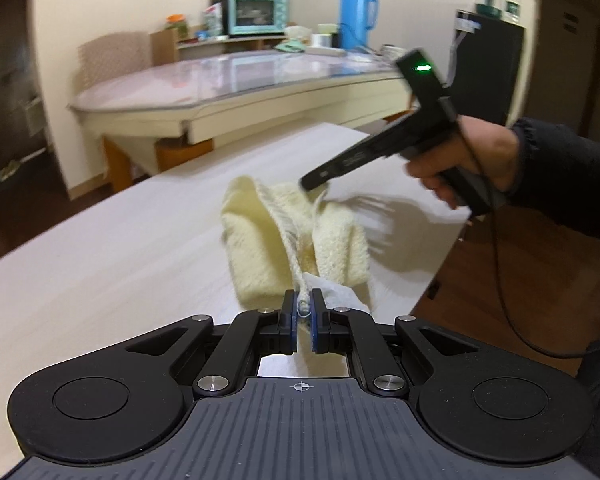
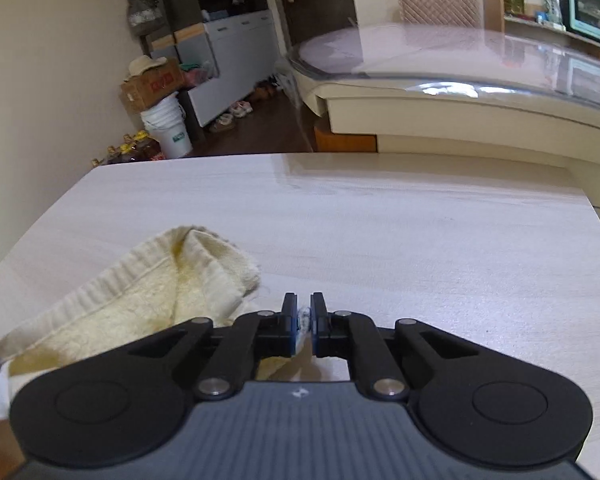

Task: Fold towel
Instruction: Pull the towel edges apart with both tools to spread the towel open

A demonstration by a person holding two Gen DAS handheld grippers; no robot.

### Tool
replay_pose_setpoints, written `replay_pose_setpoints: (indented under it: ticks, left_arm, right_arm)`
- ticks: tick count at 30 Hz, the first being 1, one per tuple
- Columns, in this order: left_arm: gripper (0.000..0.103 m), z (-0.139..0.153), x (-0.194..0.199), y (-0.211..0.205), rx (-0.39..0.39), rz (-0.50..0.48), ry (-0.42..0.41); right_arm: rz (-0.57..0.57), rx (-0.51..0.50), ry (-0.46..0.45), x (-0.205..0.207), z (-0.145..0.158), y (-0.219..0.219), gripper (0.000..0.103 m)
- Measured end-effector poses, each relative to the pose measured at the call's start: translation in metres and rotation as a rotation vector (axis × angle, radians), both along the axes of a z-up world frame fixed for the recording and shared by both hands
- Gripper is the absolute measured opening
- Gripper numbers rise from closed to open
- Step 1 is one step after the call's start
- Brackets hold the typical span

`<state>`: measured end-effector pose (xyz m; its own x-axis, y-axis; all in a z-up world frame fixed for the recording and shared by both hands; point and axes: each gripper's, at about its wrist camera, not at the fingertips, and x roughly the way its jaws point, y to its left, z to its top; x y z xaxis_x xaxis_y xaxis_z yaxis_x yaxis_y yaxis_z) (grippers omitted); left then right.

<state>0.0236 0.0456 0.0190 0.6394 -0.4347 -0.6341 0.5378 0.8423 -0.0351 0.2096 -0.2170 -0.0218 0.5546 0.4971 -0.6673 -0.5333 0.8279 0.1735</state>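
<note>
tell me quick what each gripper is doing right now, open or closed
Left gripper: closed on the hemmed edge of the cream towel.
Right gripper: closed on another bit of the same towel's edge.

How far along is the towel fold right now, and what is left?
Done: both grasps. The left gripper is shut on the towel's corded edge, and the right gripper is shut on a bit of its fabric. In hand: the towel hangs bunched and lifted between them over the table. Left: no flat fold shows yet; it still needs laying down and squaring.
</note>
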Motion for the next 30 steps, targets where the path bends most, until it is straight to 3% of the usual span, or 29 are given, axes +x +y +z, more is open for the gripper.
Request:
replay_pose_setpoints:
  ticks: [8, 15, 17, 18, 20, 22, 24, 30]
  left_arm:
    - [0.006, -0.015, -0.008, 0.005, 0.008, 0.052, 0.055]
    - [0.008, -0.012, -0.004, 0.001, 0.054, 0.013, 0.087]
    - [0.018, -0.008, -0.001, 0.004, 0.033, 0.001, 0.089]
    - [0.029, -0.003, 0.001, 0.006, 0.018, -0.005, 0.082]
    - [0.037, 0.005, 0.008, 0.008, 0.009, -0.009, 0.063]
    - [0.046, 0.017, 0.023, 0.008, 0.018, -0.021, 0.040]
    - [0.049, 0.025, 0.041, 0.000, 0.053, -0.039, 0.012]
    - [0.044, 0.025, 0.121, -0.042, 0.122, -0.136, 0.006]
  right_arm:
    - [-0.007, 0.001, -0.107, -0.058, 0.030, -0.031, 0.007]
    - [-0.019, 0.015, -0.069, -0.110, 0.026, -0.049, 0.007]
    - [-0.020, 0.007, -0.056, -0.120, 0.024, -0.051, 0.007]
    - [-0.021, 0.002, -0.053, -0.123, 0.022, -0.052, 0.007]
    - [-0.024, -0.012, -0.047, -0.129, 0.019, -0.054, 0.007]
    - [-0.031, -0.025, -0.046, -0.131, 0.016, -0.057, 0.007]
    - [-0.034, -0.024, -0.041, -0.132, 0.014, -0.059, 0.007]
    - [-0.022, -0.044, -0.057, -0.140, 0.014, -0.058, 0.007]
